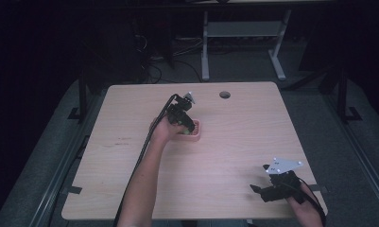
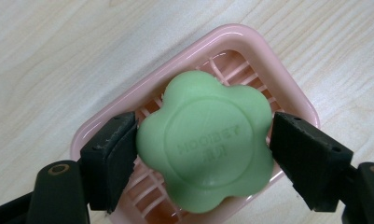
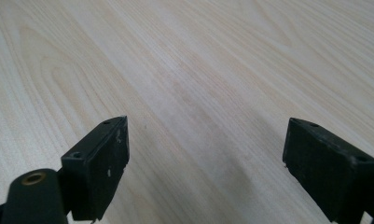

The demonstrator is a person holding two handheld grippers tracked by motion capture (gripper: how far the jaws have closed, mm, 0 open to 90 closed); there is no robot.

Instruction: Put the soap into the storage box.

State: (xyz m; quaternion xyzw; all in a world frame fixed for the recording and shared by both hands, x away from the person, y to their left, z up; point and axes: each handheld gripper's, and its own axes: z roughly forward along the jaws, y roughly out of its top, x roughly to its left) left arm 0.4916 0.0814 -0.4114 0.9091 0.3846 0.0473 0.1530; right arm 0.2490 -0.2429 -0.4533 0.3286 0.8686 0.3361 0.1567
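Note:
A green flower-shaped soap (image 2: 208, 144) with embossed lettering sits between the two black jaws of my left gripper (image 2: 204, 140), which press on its left and right sides. Directly beneath it is a pink slatted soap dish (image 2: 250, 39). From the high view, the left gripper (image 1: 185, 126) points down at the dish (image 1: 198, 134) near the middle of the wooden table (image 1: 225, 151). My right gripper (image 1: 259, 179) rests low at the table's front right corner. Its jaws stand wide open over bare wood, as the right gripper view (image 3: 205, 158) confirms.
A round cable hole (image 1: 224, 94) lies in the tabletop near the far edge. Beyond the table, a white desk frame (image 1: 205, 47) stands on a dark floor with cables. Black cables trail from both grippers toward the front edge.

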